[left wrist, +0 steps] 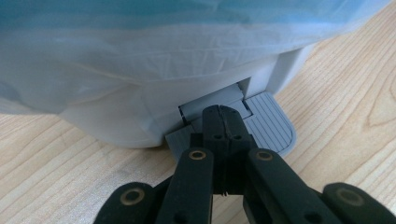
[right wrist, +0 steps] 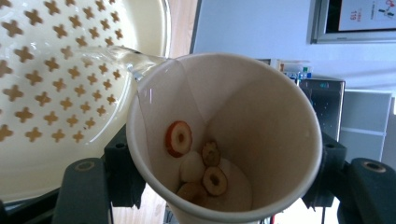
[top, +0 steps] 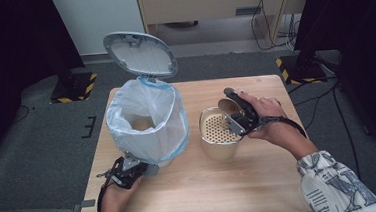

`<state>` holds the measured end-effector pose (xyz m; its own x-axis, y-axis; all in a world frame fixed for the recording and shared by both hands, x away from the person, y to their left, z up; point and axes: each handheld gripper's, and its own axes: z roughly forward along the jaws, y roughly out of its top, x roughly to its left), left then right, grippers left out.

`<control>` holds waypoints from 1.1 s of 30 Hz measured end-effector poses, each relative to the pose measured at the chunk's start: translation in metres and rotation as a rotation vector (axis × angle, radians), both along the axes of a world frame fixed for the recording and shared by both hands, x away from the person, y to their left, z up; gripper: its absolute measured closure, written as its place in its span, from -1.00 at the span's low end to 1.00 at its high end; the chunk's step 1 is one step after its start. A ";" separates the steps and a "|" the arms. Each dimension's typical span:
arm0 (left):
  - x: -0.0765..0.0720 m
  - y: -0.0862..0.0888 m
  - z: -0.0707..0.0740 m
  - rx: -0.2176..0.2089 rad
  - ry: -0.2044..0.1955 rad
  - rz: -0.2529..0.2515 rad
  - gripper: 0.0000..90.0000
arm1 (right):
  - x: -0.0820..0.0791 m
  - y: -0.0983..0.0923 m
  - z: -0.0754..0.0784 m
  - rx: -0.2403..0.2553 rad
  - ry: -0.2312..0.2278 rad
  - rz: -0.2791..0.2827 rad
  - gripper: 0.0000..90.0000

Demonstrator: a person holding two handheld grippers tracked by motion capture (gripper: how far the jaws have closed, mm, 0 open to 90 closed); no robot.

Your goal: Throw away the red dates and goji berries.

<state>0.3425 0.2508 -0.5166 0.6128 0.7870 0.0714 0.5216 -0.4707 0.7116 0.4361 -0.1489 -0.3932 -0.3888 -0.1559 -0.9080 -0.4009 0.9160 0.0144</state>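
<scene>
On wooden table [top: 260, 171], lined bin [top: 149, 121], perforated strainer [top: 219, 131], grey floor [top: 28, 147]

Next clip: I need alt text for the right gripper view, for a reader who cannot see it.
A paper cup held in the right tongs is tipped, pouring clear liquid onto a cream strainer with cross-shaped holes. Sliced dried fruit pieces stay at the cup's bottom.

The one readable mark is "119" on a wall sign [right wrist: 362, 14] in the right gripper view.
</scene>
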 end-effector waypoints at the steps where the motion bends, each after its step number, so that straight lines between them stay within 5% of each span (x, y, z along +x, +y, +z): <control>1: 0.000 0.000 0.000 0.000 0.000 0.000 1.00 | 0.000 0.000 0.000 0.000 0.000 0.000 -0.31; 7: 0.000 0.000 0.000 -0.001 0.000 0.000 1.00 | -0.004 0.005 -0.001 -0.065 -0.036 0.014 -0.31; 13: 0.000 0.000 0.000 0.000 0.000 0.000 1.00 | -0.011 0.011 -0.001 -0.183 -0.105 0.030 -0.31; 21: 0.000 0.000 0.000 0.000 0.001 0.000 1.00 | -0.017 0.017 0.001 -0.244 -0.168 0.037 -0.30; 33: 0.000 0.000 0.000 0.000 0.001 0.001 1.00 | -0.028 0.030 0.005 -0.416 -0.284 0.058 -0.30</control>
